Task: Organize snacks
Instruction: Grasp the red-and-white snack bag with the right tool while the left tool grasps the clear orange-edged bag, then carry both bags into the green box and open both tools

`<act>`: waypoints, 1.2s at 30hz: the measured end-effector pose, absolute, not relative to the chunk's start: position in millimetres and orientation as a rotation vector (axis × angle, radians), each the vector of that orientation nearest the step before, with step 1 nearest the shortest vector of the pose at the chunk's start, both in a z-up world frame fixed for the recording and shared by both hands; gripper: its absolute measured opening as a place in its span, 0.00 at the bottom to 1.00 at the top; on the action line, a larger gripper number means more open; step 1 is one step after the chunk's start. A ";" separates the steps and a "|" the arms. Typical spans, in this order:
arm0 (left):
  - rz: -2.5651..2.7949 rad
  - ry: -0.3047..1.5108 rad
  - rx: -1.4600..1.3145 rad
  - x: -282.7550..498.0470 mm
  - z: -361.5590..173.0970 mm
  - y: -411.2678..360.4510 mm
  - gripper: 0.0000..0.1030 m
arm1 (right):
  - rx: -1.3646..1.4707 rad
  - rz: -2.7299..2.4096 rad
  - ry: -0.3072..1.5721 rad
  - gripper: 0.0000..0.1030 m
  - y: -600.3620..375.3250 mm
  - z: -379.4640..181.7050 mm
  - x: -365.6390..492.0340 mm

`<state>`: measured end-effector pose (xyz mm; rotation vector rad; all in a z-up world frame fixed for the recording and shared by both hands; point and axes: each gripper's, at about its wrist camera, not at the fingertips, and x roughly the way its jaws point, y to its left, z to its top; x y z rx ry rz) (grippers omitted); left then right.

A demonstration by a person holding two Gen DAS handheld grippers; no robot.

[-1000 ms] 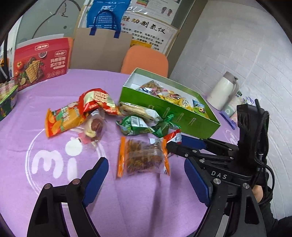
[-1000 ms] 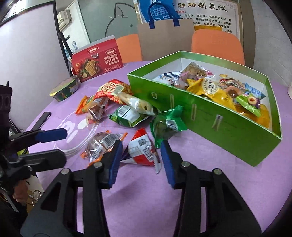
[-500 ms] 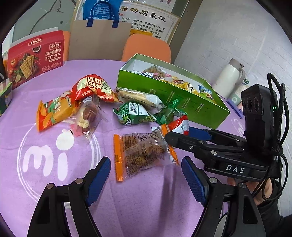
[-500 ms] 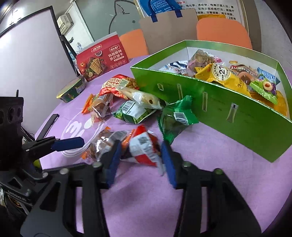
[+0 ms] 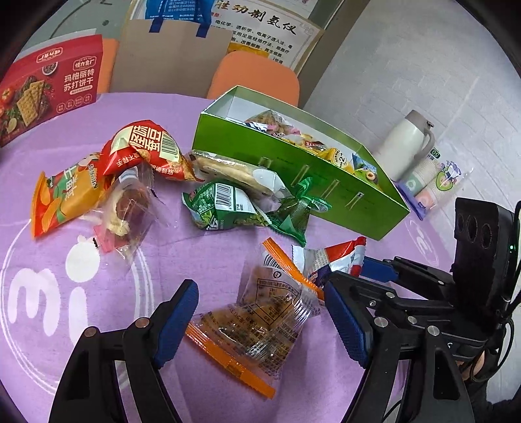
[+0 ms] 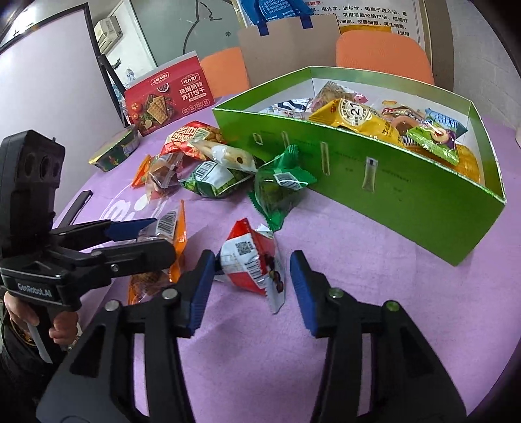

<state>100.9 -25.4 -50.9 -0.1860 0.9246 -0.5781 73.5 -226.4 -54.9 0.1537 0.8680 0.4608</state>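
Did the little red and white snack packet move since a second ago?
Yes. The red and white packet has slid away from the green packet and the green box, nearer the camera, between the opening right gripper pads.

A round table (image 5: 169, 107) draped in purple cloth with white lettering is filling the lower part of both views. Two orange chair backs (image 6: 384, 55) are standing behind it along the top edge of the right wrist view, with a brown paper bag (image 6: 286, 42) between them. A white brick wall (image 5: 423, 71) is taking up the upper right of the left wrist view. A poster with Chinese text (image 5: 267, 29) is hanging at top centre. A white panel (image 6: 42, 97) is leaning at the left of the right wrist view.
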 end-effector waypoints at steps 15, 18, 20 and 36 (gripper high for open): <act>-0.700 0.922 -0.157 80.4 -42.7 -16.5 0.79 | 0.179 0.473 0.862 0.50 -226.4 -58.1 77.3; -0.697 0.952 -0.108 84.7 -54.0 -27.2 0.80 | 0.165 0.469 0.859 0.46 -227.6 -58.0 77.0; -0.672 0.914 -0.085 84.2 -53.9 -29.8 0.79 | 0.176 0.464 0.854 0.45 -229.0 -58.5 76.6; -0.629 0.772 -0.127 80.2 19.5 -28.1 0.39 | 0.184 0.415 0.660 0.43 -256.5 13.3 58.1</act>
